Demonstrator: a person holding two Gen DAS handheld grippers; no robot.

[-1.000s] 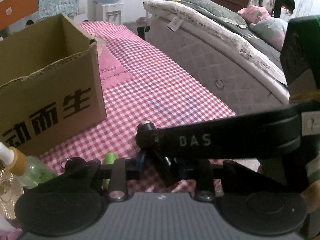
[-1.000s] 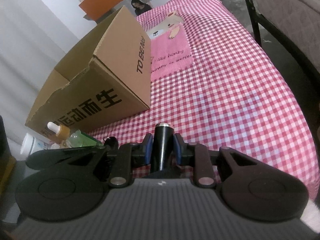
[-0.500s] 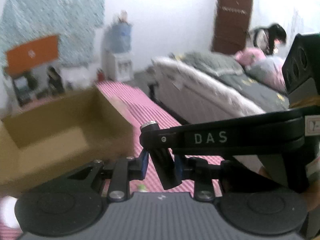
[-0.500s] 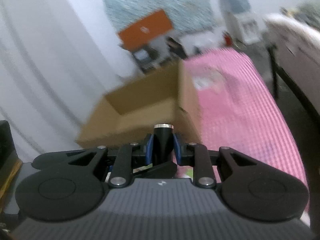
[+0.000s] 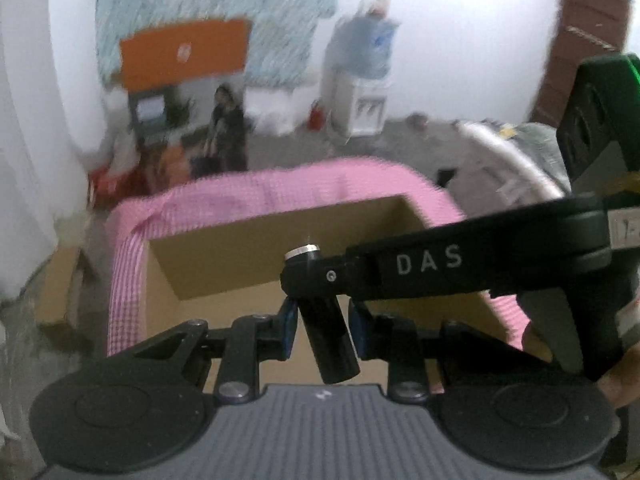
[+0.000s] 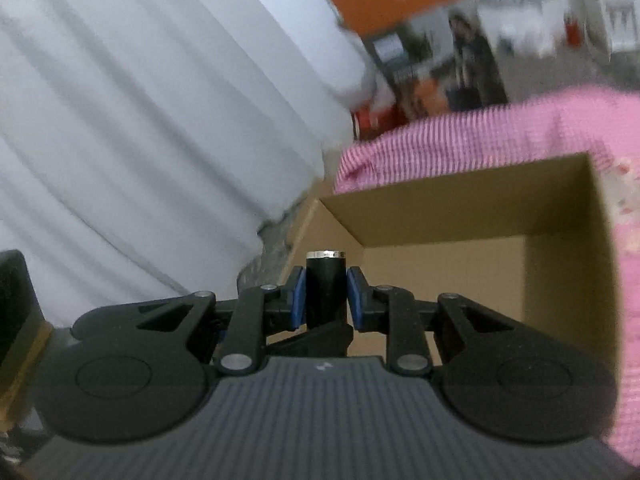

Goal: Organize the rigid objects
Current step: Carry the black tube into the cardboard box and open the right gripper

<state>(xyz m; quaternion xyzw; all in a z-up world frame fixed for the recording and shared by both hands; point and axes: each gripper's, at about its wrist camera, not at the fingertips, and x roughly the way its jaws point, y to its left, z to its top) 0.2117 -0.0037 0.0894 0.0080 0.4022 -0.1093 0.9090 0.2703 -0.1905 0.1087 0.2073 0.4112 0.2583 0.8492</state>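
A black cylinder with a silver cap (image 6: pixel 325 288) sits between the blue pads of my right gripper (image 6: pixel 325 298), which is shut on it. In the left wrist view the same cylinder (image 5: pixel 324 320) stands between the pads of my left gripper (image 5: pixel 323 328), with small gaps at each side; the right gripper's black finger marked DAS (image 5: pixel 460 264) crosses in from the right. Both grippers hover over the open cardboard box (image 5: pixel 280 248), whose bare inside also shows in the right wrist view (image 6: pixel 460 264).
The box stands on a table with a pink checked cloth (image 5: pixel 280 188). A white curtain (image 6: pixel 140 120) hangs on the left. An orange box (image 5: pixel 184 50), a water dispenser (image 5: pixel 368 80) and a bed (image 5: pixel 520 148) lie beyond. The frames are blurred.
Both grippers have risen from table level with the black cylinder and moved over the open box. The small bottles at the box's foot are out of sight.
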